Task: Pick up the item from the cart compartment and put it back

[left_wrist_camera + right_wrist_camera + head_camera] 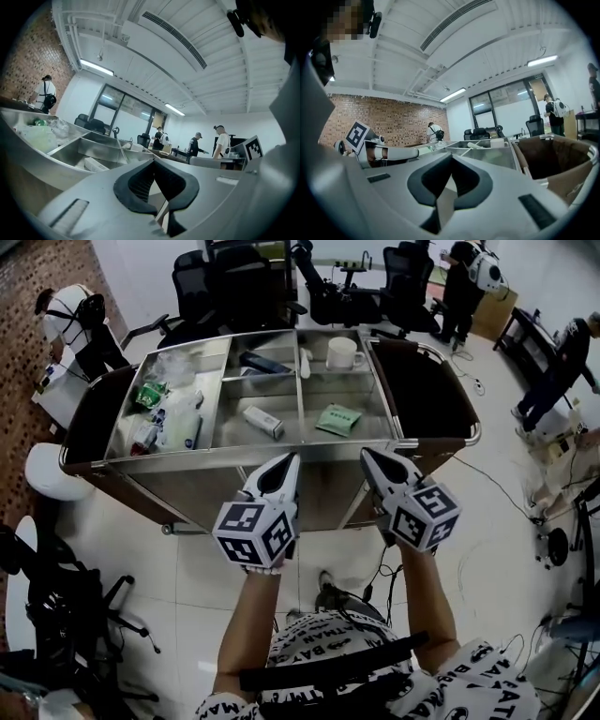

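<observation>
Both grippers hover side by side at the near rim of the steel cart (pixel 187 457), touching nothing. Left gripper (pixel 289 463): jaws pressed together, nothing between them. Right gripper (pixel 369 457): same, closed and empty. A white box (pixel 263 422) lies in the compartment just ahead of the left gripper, a green packet (pixel 337 419) in the next one, ahead of the right gripper. A white mug (pixel 342 353) stands farther back.

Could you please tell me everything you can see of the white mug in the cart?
The white, ceramic-looking mug stands upright with its mouth facing up in the far right compartment of the stainless-steel cart. Its loop handle points to the picture's right. It rests on the compartment floor, and nothing else appears to touch it. Its contents cannot be made out.
</observation>
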The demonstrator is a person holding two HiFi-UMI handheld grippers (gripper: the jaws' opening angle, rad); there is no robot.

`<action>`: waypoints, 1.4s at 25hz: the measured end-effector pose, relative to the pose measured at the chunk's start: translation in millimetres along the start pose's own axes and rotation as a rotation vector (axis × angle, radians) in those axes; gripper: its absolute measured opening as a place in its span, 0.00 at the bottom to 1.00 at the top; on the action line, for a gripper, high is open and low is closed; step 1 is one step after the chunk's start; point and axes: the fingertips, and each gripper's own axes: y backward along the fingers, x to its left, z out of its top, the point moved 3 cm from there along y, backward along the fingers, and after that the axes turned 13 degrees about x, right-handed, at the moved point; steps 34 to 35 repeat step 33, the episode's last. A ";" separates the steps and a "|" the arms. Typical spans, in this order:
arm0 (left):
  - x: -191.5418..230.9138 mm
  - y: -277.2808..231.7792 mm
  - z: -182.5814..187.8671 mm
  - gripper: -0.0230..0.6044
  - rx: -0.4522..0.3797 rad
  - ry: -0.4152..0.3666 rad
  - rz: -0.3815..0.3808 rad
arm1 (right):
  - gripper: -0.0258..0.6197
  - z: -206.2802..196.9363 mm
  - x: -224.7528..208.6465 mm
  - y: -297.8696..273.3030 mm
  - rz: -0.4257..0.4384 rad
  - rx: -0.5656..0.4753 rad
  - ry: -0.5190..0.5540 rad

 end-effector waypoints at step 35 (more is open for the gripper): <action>-20.5 28.3 -29.6 0.03 0.025 -0.003 -0.013 | 0.04 -45.4 44.0 13.9 0.036 0.053 -0.074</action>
